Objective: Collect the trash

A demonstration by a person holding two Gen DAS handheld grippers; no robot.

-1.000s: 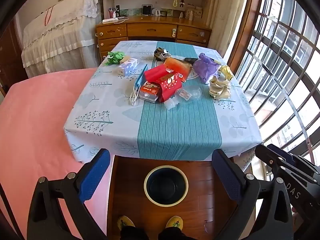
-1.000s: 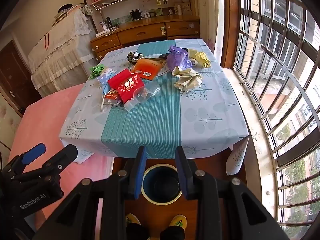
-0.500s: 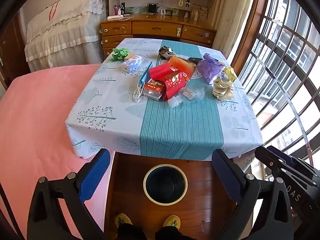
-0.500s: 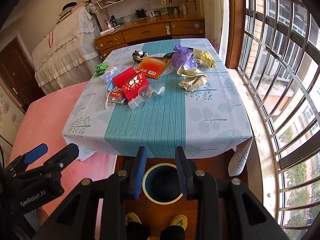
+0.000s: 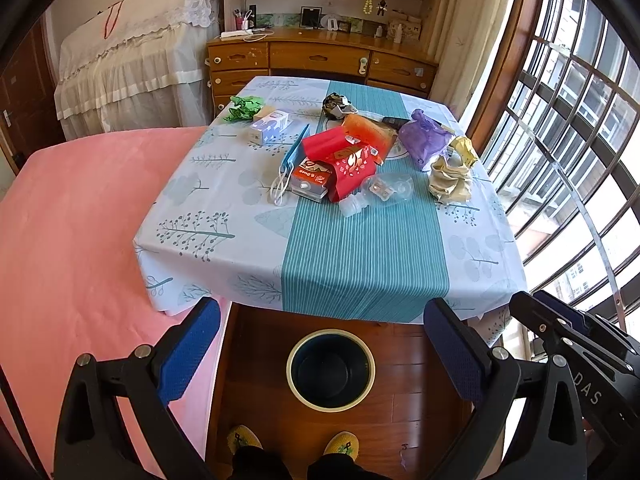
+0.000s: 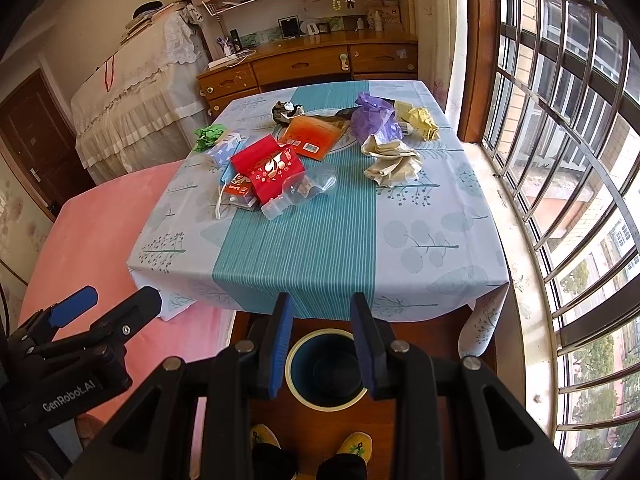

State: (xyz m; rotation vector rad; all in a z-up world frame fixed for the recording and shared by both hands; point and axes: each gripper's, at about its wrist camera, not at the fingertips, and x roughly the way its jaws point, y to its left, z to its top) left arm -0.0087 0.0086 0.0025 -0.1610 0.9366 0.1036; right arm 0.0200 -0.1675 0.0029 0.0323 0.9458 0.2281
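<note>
The left tongs [image 5: 322, 346] are spread wide with nothing between the blue pads, hanging over the floor just short of the desk's [image 5: 360, 264] near edge. The right tongs [image 6: 322, 346] stand partly parted, also gripping nothing, with the round trash bin [image 6: 326, 368] showing on the floor between their fingers.

Trash lies across the far half of the desk. From the left edge: a crumpled green wrapper [image 5: 243, 106], a small white-and-blue box [image 5: 270, 125], a blue face mask [image 5: 289, 164], an orange carton [image 5: 311, 178] under a red packet [image 5: 347, 162], and clear plastic packaging [image 5: 378, 194] nearest the middle. Further right sit a purple bag [image 5: 424, 141], crumpled beige paper [image 5: 449, 181] and a yellow wad [image 5: 463, 148] by the right edge. A dark crumpled wrapper [image 5: 338, 105] lies towards the far edge.
</note>
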